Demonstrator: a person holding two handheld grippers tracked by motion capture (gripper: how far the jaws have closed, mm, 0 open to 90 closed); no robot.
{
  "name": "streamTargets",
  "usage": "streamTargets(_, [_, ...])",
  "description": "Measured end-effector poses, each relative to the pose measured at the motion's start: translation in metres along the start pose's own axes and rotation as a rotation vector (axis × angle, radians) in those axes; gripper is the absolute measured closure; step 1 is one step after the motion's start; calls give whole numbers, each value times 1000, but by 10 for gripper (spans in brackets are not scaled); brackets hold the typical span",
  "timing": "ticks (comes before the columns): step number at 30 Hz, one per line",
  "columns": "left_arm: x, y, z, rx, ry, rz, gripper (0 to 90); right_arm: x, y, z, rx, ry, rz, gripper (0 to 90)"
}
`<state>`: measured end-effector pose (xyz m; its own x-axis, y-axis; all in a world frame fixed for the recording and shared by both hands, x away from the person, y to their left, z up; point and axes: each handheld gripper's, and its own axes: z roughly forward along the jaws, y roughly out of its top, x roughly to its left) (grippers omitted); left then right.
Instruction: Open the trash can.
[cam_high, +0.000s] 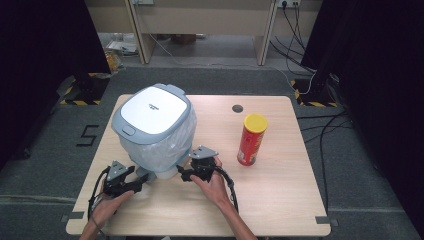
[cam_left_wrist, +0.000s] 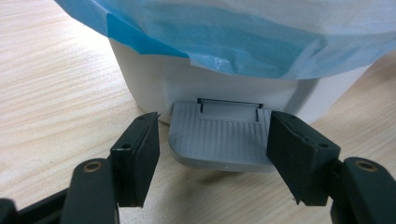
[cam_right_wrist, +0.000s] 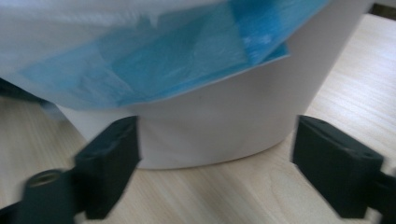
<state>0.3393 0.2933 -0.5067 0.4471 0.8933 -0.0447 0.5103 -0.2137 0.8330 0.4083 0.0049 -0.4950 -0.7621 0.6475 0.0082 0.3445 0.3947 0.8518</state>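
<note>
A white pedal bin with a grey lid and a blue-white liner bag draped over its rim stands on the left half of the table. Its grey ribbed foot pedal juts out at the base. My left gripper sits low at the bin's front, open, its jaws on either side of the pedal. My right gripper is open too, close against the bin's lower wall on the right side. A red chip can with a yellow lid stands upright to the right.
The wooden table has a small round hole near its far edge. Cables trail from both grippers. Black curtains flank the space, and desk legs stand on the floor behind.
</note>
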Motion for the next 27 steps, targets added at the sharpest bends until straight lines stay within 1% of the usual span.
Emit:
streamTargets(1, [0, 0, 0, 0, -1, 1, 339, 0, 2, 3, 22, -12, -17, 63])
streamTargets(2, [0, 0, 0, 0, -1, 1, 339, 0, 2, 3, 22, -12, -17, 63])
streamTargets(3, [0, 0, 0, 0, 0, 0, 339, -1, 4, 4, 35, -25, -24, 21])
streamTargets(4, [0, 0, 0, -2, 5, 0, 343, -4, 6, 7, 48, -29, -14, 6])
streamTargets(5, [0, 1, 1, 0, 8, -3, 345, -6, 8, 8, 51, -29, -11, 6])
streamTargets(8, [0, 1, 2, -1, 6, -5, 344, -14, 12, 10, 52, -67, -20, 7])
streamTargets(9, [-2, 2, 4, -2, -7, -7, 342, -17, 14, 11, 44, -80, -20, 8])
streamTargets(12, [-4, 4, 6, -1, 5, 4, 340, -25, 19, 15, 49, -87, -10, 7])
streamTargets(14, [-4, 4, 7, -3, 5, 3, 338, -31, 22, 20, 51, -82, -7, 7])
streamTargets(16, [-4, 4, 7, -2, 5, 0, 335, -36, 24, 25, 46, -101, 2, 12])
streamTargets(17, [-4, 5, 7, -3, 6, -2, 335, -36, 24, 25, 46, -101, 2, 12])
streamTargets(18, [-4, 5, 8, -4, 9, -3, 333, -41, 27, 30, 46, -104, 9, 13])
streamTargets(19, [-4, 5, 8, -4, 9, -3, 332, -41, 27, 30, 46, -104, 9, 13])
streamTargets(20, [-4, 5, 8, -9, 9, -8, 330, -46, 29, 33, 44, -104, 12, 15])
streamTargets(21, [-4, 4, 9, -12, 7, -11, 328, -48, 30, 34, 44, -99, 15, 32])
streamTargets(22, [-4, 4, 9, -12, 6, -12, 328, -48, 29, 34, 41, -93, 19, 70])
streamTargets(23, [-4, 4, 9, -12, 6, -12, 329, -48, 29, 34, 41, -93, 19, 70])
streamTargets(24, [-4, 4, 9, -13, 6, -13, 328, -43, 26, 30, 24, -64, 46, 211])
streamTargets(25, [-4, 4, 9, -13, 8, -12, 328, -39, 23, 28, 10, -50, 63, 198])
streamTargets(26, [-4, 4, 9, -13, 8, -12, 328, -33, 20, 26, 11, -29, 62, 135])
streamTargets(27, [-4, 4, 9, -13, 8, -14, 328, -27, 18, 24, 10, -10, 53, 143])
